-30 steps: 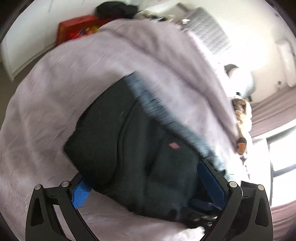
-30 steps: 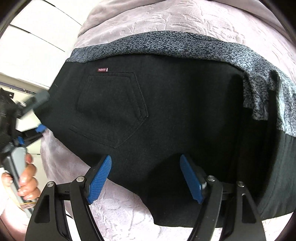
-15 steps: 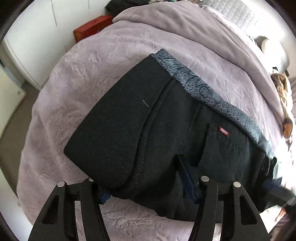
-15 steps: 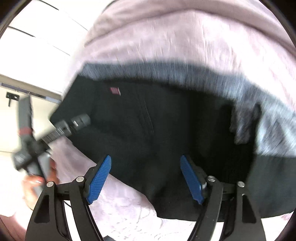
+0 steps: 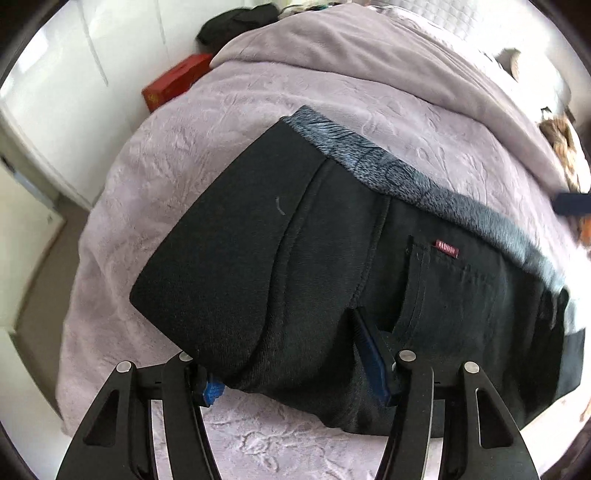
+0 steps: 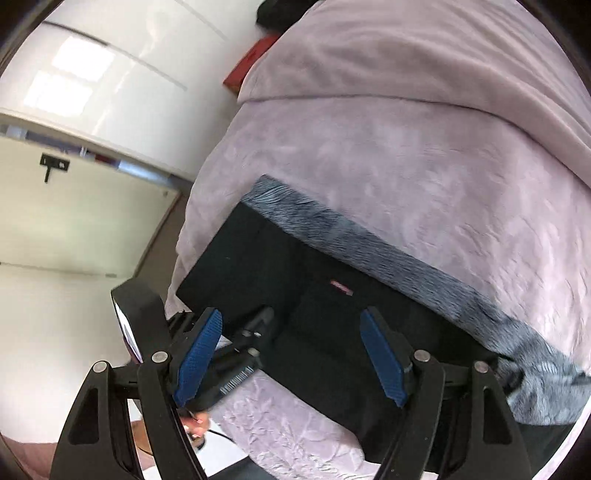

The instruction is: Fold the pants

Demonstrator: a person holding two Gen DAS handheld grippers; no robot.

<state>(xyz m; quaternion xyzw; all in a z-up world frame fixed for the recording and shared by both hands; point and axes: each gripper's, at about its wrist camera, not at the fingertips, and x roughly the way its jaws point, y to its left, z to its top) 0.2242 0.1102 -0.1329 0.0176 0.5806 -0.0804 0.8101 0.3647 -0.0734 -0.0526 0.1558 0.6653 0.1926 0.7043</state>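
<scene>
Black pants [image 5: 295, 258] lie folded on a lilac bedspread [image 5: 258, 110], their grey fleecy lining [image 5: 388, 170] showing along the far edge and a small red label by the back pocket. My left gripper [image 5: 291, 373] is shut on a bunch of the pants' near edge: one blue pad is tucked under the fabric, the other presses into it from above. In the right wrist view the same pants [image 6: 295, 295] lie below my right gripper [image 6: 291, 354], which hangs open above them with nothing between its pads. The left gripper [image 6: 255, 332] shows there at the pants' near edge.
A folded-back lilac blanket [image 5: 369, 48] covers the far half of the bed. A red box [image 5: 173, 81] and dark clothes [image 5: 236, 22] lie beyond the bed's corner. White wardrobe doors [image 6: 110, 74] and floor are to the left. A hand [image 6: 195, 428] holds the left tool.
The left gripper closed on the pants' near edge and tipped downward. The right gripper rose and drew away from the pants, still open, so more of the bed and wardrobe shows.
</scene>
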